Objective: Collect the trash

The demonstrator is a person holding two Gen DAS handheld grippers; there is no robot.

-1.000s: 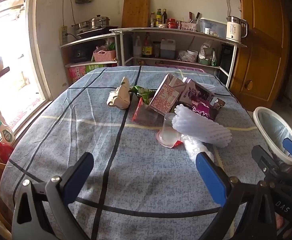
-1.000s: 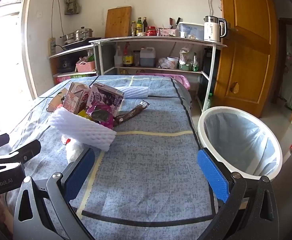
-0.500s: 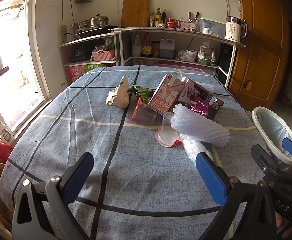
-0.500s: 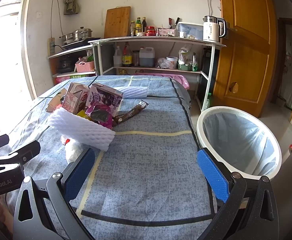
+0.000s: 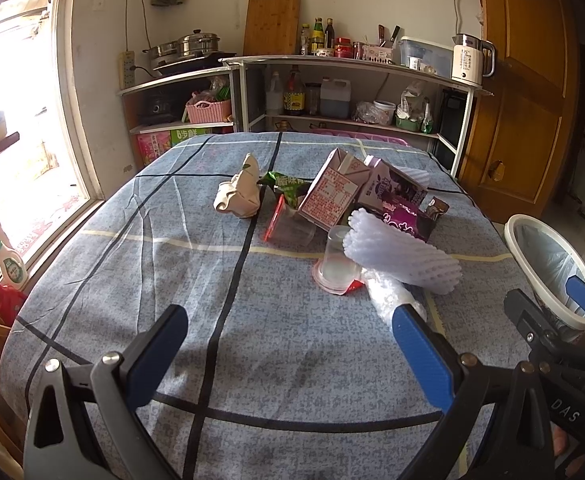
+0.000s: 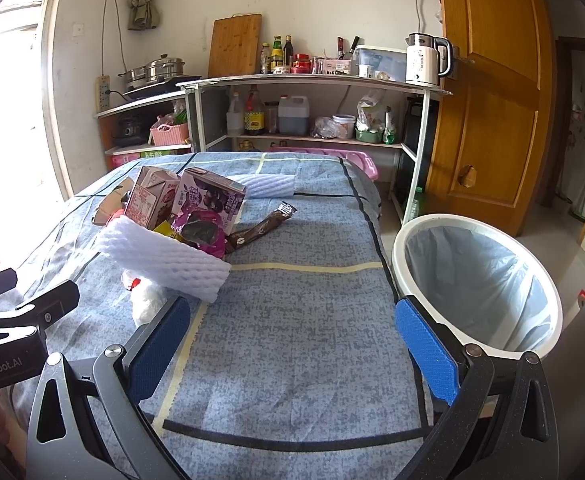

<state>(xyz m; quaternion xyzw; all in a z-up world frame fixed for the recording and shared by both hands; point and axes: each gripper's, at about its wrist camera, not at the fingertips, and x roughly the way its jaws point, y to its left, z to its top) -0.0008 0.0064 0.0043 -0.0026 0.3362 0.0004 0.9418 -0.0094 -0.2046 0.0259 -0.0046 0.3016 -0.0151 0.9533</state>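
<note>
Hovering over the near edge of the table (image 5: pixel 104 280), both grippers are sitting with their blue pads spread wide and nothing between them. The left gripper (image 5: pixel 288 344) is hanging over bare blue checked cloth at the near edge, with its right pad almost lined up with a crinkly clear plastic bag (image 5: pixel 384 292). The right gripper (image 6: pixel 292 336) is floating over the near right corner, and its right pad is overlapping the rim of the white trash bin (image 6: pixel 436 224), which is standing on the floor just off the table's right edge, lined with a pale bag. All the trash is piling up around the middle of the table, leaning toward the right edge: a white foam net sleeve (image 5: pixel 400 256) is lying across the top of the plastic bag and resting against an upside-down clear cup (image 5: pixel 336 268). Behind those, a pink carton (image 5: pixel 328 196) and a purple carton (image 5: pixel 392 188) are leaning together, with a purple snack wrapper (image 6: pixel 200 232) in front and a brown wrapper (image 6: pixel 260 228) trailing out toward the right edge. A crumpled beige bag (image 5: pixel 240 196) and a green wrapper (image 5: pixel 288 184) are sitting on the left side of the pile, and a second foam sleeve (image 6: pixel 268 186) is lying toward the far edge.
</note>
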